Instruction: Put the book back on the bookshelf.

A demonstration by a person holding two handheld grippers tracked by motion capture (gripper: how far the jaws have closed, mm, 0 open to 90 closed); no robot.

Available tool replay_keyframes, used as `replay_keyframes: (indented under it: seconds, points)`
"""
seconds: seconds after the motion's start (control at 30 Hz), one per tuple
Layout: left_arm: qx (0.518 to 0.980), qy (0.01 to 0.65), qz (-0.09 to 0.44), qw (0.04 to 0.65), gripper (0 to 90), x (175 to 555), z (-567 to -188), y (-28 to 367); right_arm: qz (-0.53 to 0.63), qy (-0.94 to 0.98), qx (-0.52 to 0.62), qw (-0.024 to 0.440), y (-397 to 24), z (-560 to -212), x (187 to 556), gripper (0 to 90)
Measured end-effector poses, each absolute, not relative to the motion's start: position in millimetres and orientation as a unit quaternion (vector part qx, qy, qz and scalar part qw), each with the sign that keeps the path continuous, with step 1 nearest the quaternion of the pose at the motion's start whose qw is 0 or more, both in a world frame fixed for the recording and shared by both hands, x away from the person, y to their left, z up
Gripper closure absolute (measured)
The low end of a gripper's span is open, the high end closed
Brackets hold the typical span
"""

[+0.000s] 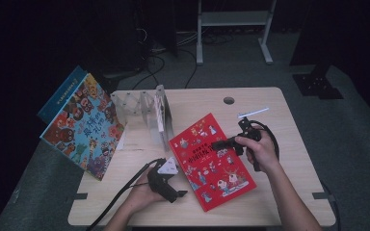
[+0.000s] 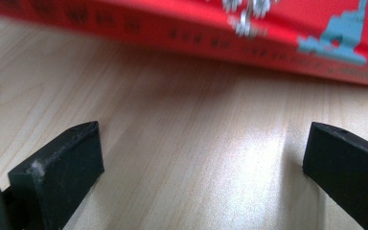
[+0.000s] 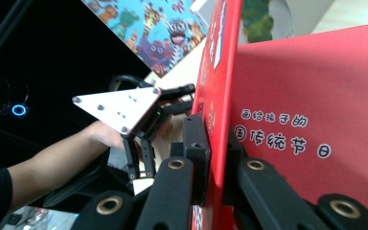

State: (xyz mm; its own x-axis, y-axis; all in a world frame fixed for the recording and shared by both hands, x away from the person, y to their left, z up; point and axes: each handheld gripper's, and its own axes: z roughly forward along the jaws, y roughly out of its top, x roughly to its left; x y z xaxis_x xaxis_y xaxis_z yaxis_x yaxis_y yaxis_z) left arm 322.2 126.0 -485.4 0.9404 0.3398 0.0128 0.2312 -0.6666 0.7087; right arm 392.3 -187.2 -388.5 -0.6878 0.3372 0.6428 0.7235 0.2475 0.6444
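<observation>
A red picture book (image 1: 207, 168) lies on the wooden table (image 1: 279, 192), turned at an angle. My right gripper (image 1: 218, 144) reaches in from the book's right side. In the right gripper view its jaws (image 3: 215, 143) are shut on the red book's cover (image 3: 306, 96), which shows edge-on and raised. My left gripper (image 1: 178, 186) rests on the table at the book's lower left corner. In the left gripper view its jaws (image 2: 203, 158) stand wide open over bare wood, just short of the book's edge (image 2: 268, 38). The left gripper (image 3: 179, 99) also appears beyond the cover in the right gripper view.
A colourful picture book (image 1: 84, 127) leans at the table's left edge with a blue book (image 1: 60, 94) behind it. A clear slotted book stand (image 1: 144, 108) stands at the back left. A cable hole (image 1: 229, 100) and a white strip (image 1: 253, 112) lie at the back.
</observation>
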Motion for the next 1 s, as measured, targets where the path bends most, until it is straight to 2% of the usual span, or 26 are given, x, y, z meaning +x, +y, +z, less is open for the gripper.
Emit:
replay_keyframes:
  seconds: [0.13,0.47,1.0]
  points:
    - [0.91,0.156,0.073,0.377,0.0,322,-485,126,-0.532,-0.761,-0.329,0.173,-191,-381,384,87.6]
    - [0.903,0.161,0.058,0.394,0.0,324,-482,131,-0.596,-0.743,-0.291,0.094,-200,-366,362,87.9]
    - [0.807,0.173,0.07,0.56,0.0,338,-411,155,-0.628,-0.731,-0.255,0.071,-209,-348,348,88.0]
